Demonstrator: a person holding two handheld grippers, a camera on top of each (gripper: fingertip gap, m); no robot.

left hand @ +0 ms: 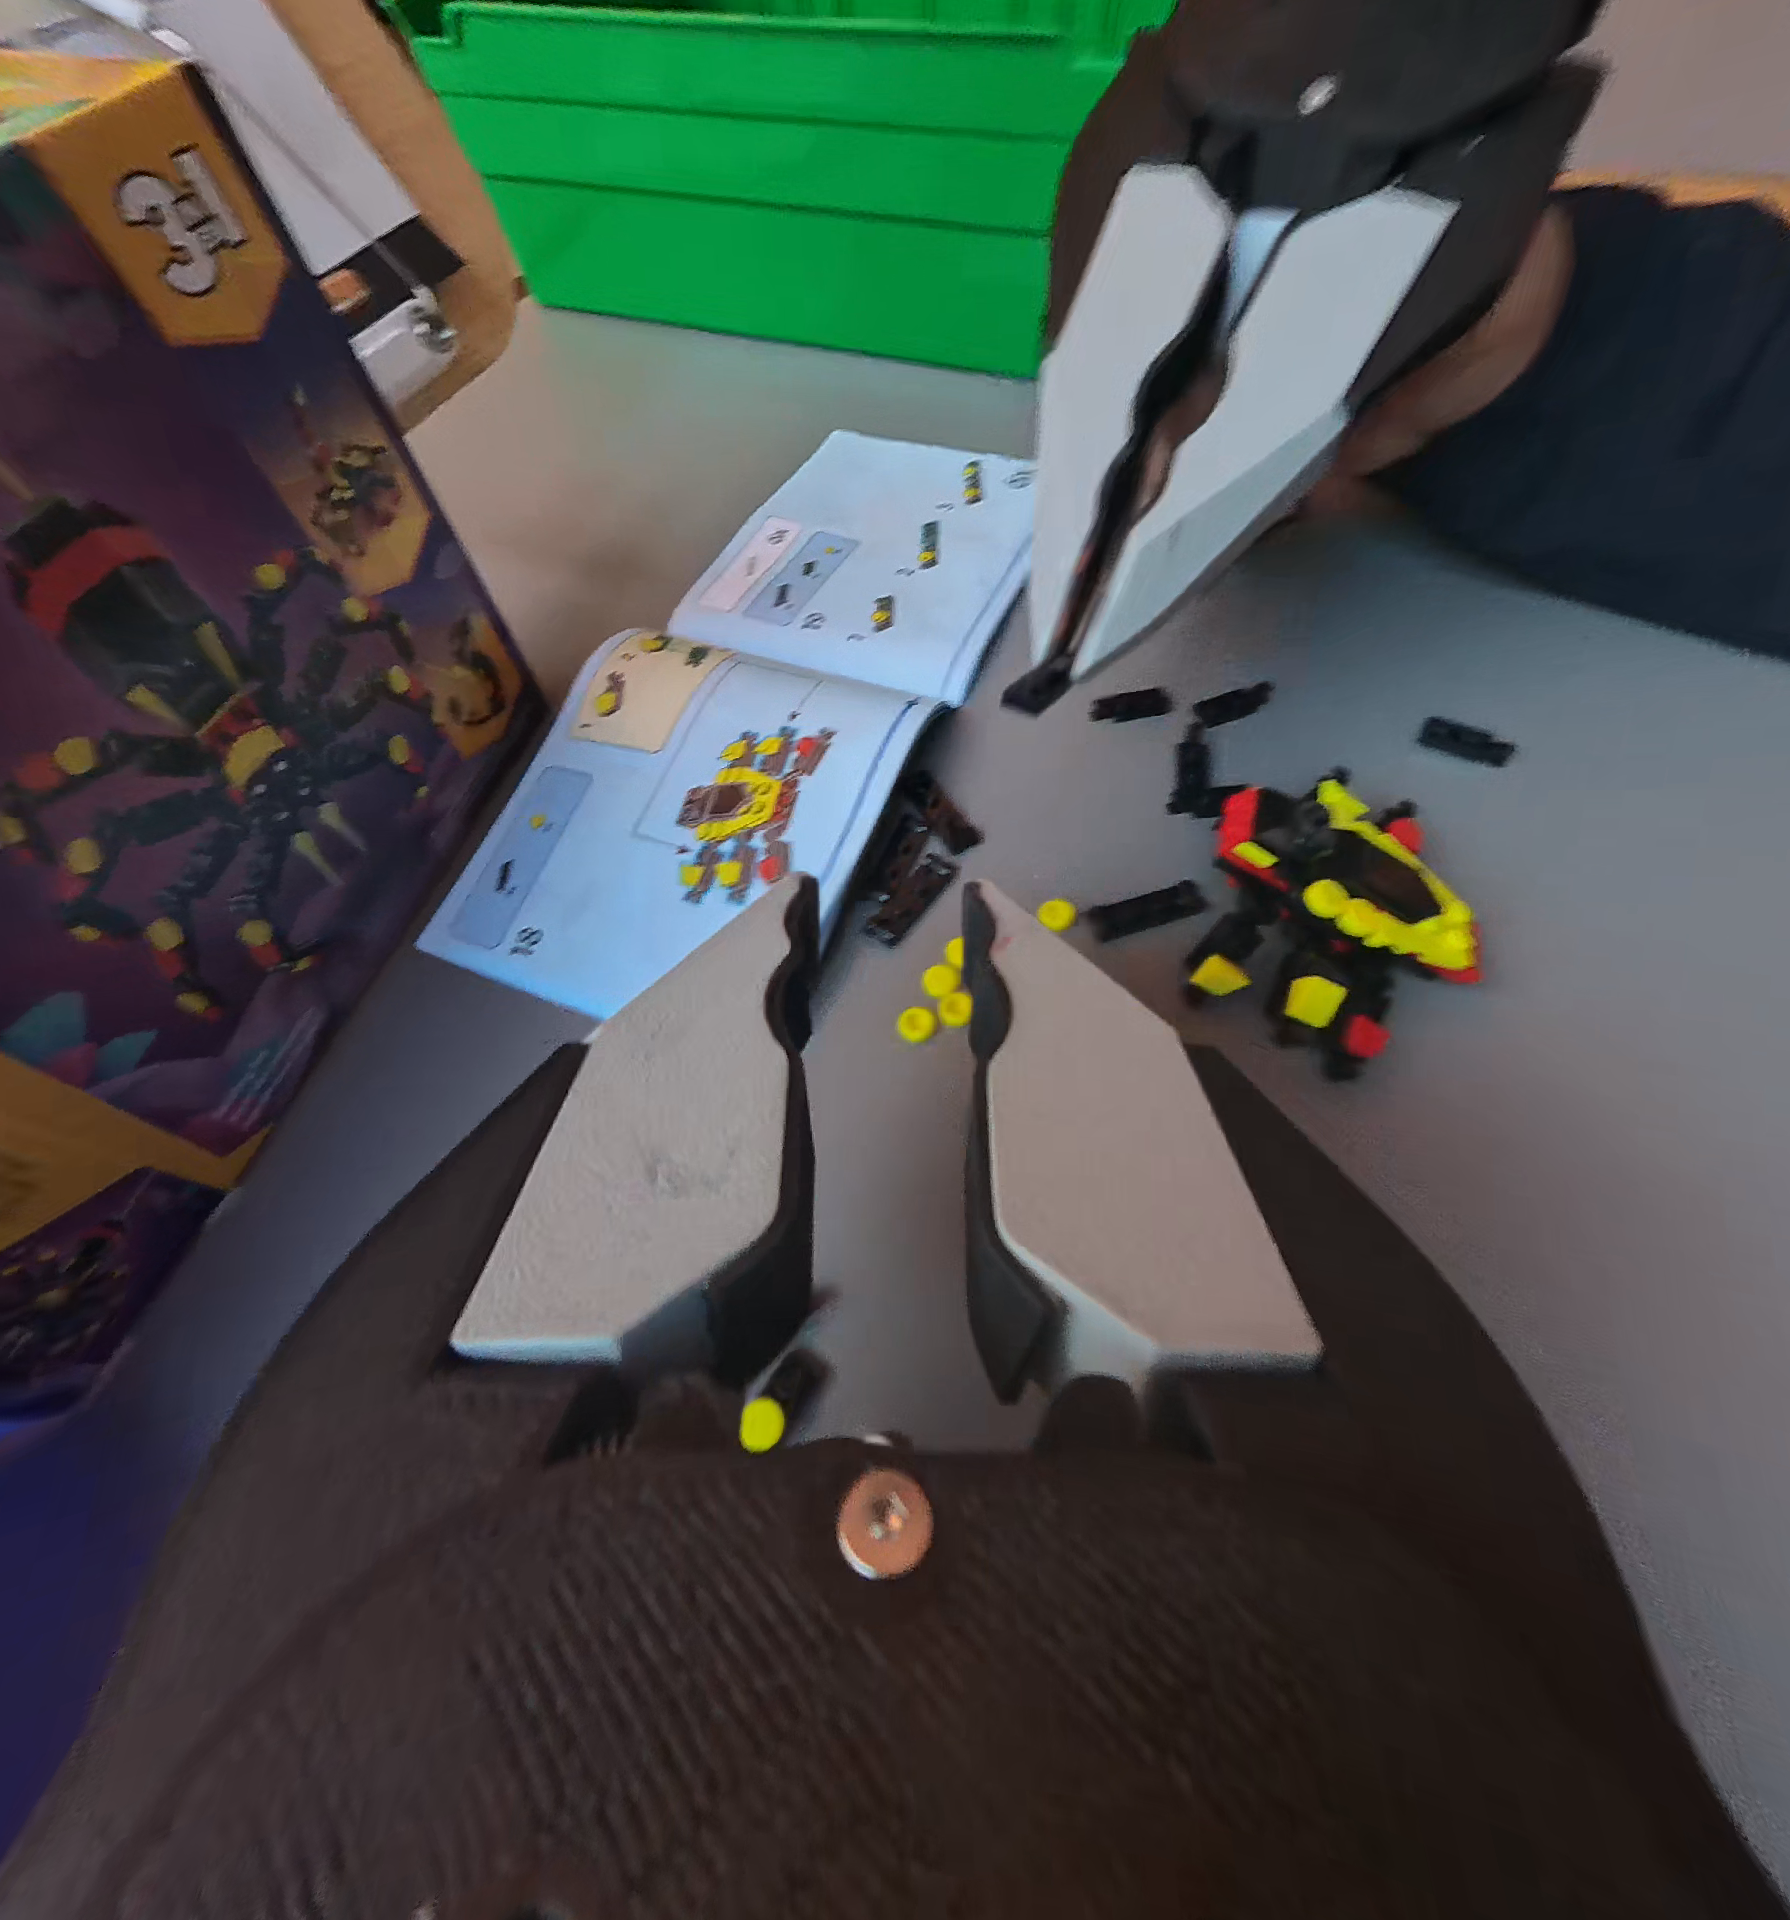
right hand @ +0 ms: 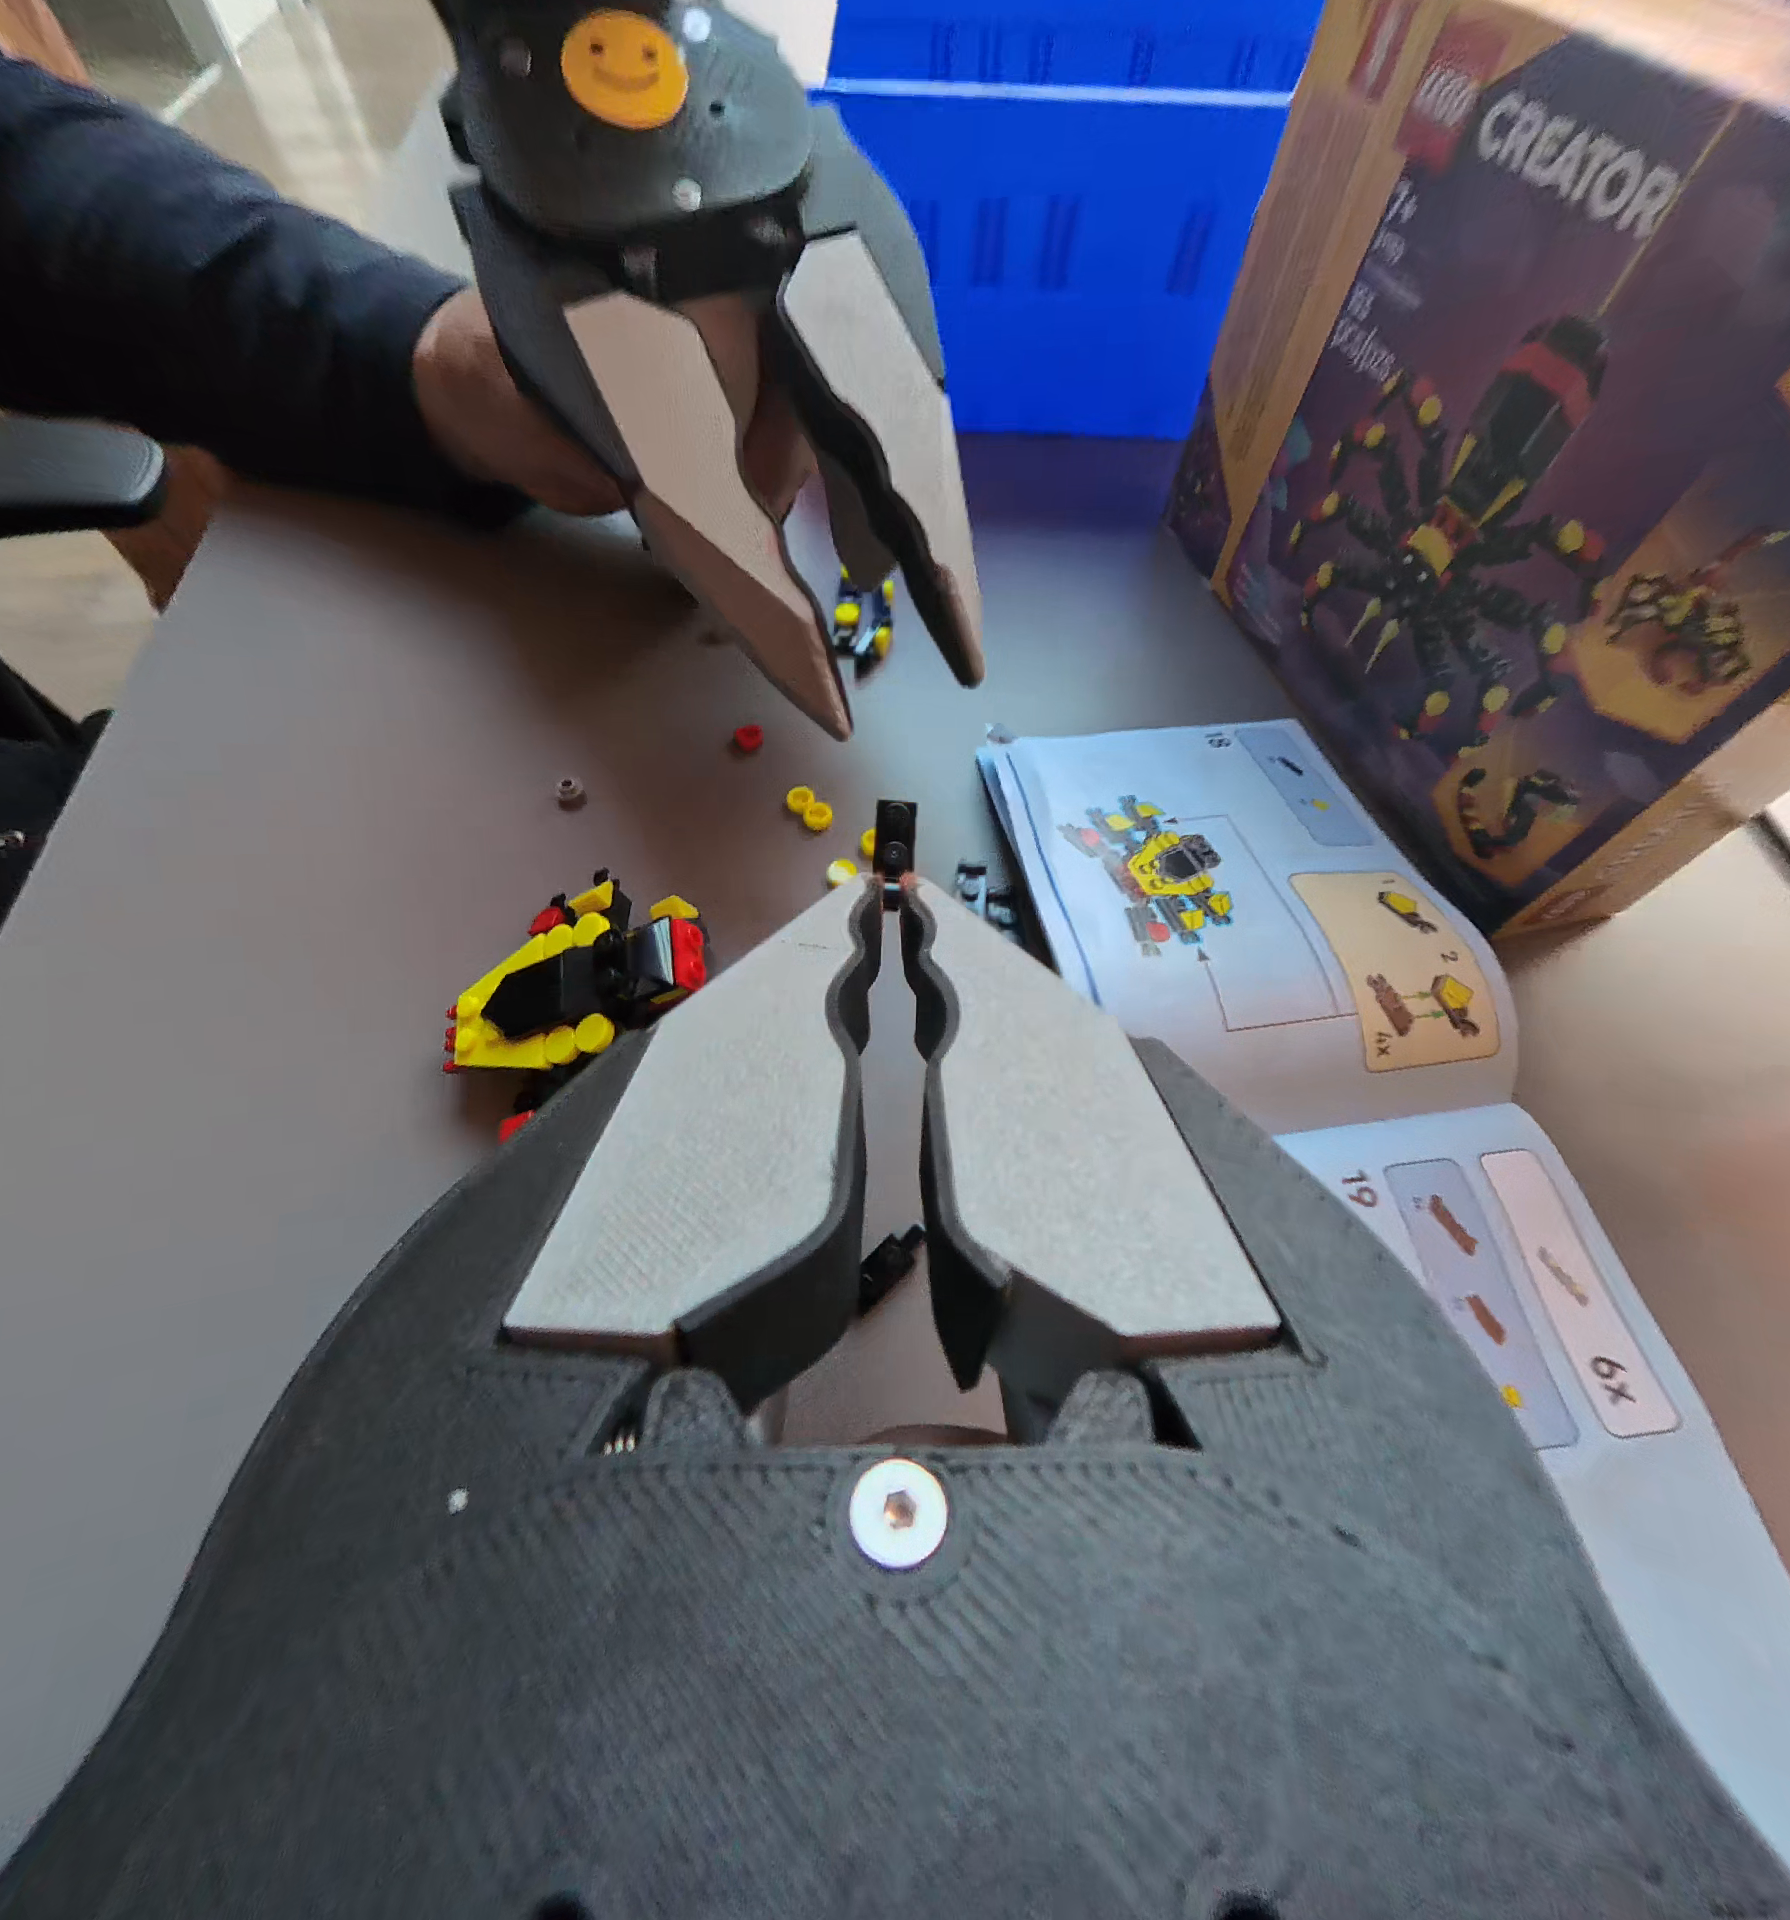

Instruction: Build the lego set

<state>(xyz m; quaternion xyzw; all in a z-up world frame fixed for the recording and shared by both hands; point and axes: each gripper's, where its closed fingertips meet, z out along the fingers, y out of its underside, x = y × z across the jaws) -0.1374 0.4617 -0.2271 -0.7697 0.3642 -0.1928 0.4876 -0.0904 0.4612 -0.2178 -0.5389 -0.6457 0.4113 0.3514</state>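
Note:
My right gripper [right hand: 892, 885] is shut on a small black lego piece [right hand: 893, 836] and holds it just above the table; in the left wrist view this gripper [left hand: 1065, 657] points down with the piece [left hand: 1031, 691] at its tips. My left gripper [left hand: 889, 914] is open and empty, above several yellow round studs [left hand: 935, 997]; it also shows in the right wrist view [right hand: 906, 701]. The partly built yellow, black and red model [left hand: 1327, 904] [right hand: 579, 987] lies on the table. A small black-and-yellow subassembly [right hand: 863, 618] lies under the left gripper.
An open instruction booklet [left hand: 766, 727] [right hand: 1234, 935] lies beside the upright lego box [left hand: 195, 675] [right hand: 1545, 468]. Loose black pieces [left hand: 1145, 909] and a red stud [right hand: 747, 738] are scattered around. A green bin [left hand: 766, 187] and a blue bin [right hand: 1057, 260] stand at the table's ends.

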